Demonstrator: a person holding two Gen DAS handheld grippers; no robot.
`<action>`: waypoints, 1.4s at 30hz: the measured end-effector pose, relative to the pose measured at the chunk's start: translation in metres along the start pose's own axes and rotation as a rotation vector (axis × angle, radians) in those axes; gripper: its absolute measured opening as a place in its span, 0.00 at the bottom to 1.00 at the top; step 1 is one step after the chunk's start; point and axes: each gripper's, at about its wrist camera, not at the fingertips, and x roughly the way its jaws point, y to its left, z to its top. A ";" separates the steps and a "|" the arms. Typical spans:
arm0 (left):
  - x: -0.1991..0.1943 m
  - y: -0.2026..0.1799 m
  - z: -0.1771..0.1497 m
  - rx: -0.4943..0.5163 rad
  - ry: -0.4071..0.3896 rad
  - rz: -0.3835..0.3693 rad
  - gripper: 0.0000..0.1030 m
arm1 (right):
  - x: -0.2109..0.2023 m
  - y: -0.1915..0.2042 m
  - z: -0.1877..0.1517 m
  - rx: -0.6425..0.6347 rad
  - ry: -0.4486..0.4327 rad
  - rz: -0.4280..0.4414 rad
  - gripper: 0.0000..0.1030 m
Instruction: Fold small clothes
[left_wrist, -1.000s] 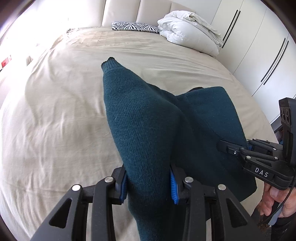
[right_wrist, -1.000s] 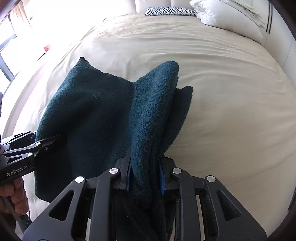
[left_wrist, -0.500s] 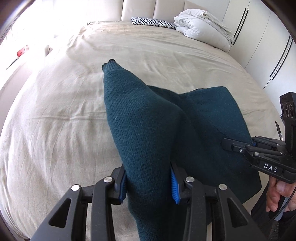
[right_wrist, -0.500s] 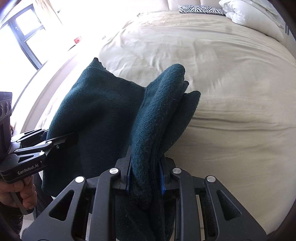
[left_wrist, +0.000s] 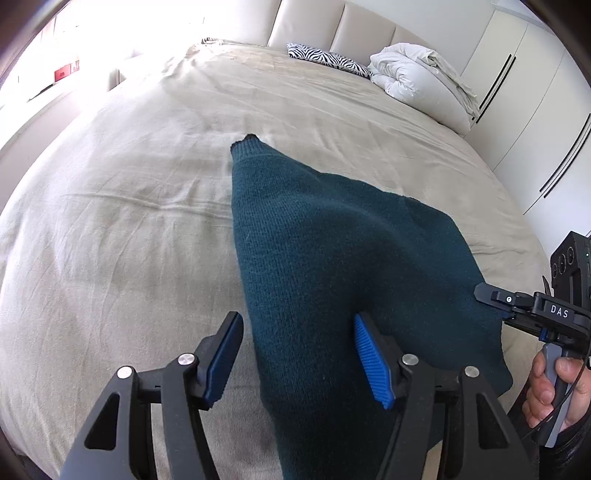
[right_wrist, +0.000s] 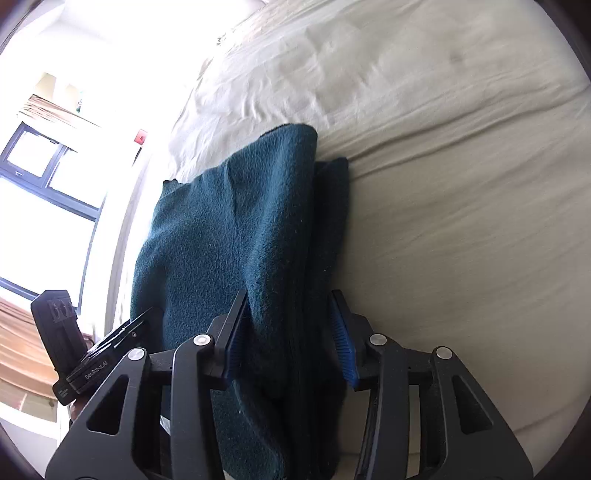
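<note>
On the beige bed sheet (left_wrist: 129, 221), the dark teal sweater (left_wrist: 332, 258) at lower centre of both frames is being released, judged to let the fold settle, as the left gripper (left_wrist: 295, 354) and right gripper (right_wrist: 288, 332) are being opened, pads clearing the knit.

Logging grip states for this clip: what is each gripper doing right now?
Left gripper: jaws opening, pads clear of the teal sweater between them.
Right gripper: jaws opening, sweater between them.
</note>
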 end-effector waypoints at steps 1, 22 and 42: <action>-0.007 0.001 -0.001 -0.009 -0.019 0.005 0.63 | -0.011 0.003 -0.001 -0.012 -0.029 -0.016 0.39; -0.027 -0.005 -0.039 -0.056 -0.089 -0.038 0.62 | -0.028 0.006 -0.058 -0.050 0.000 0.065 0.30; -0.055 -0.021 -0.038 0.037 -0.241 0.004 0.73 | -0.064 -0.022 -0.066 0.002 -0.001 0.045 0.40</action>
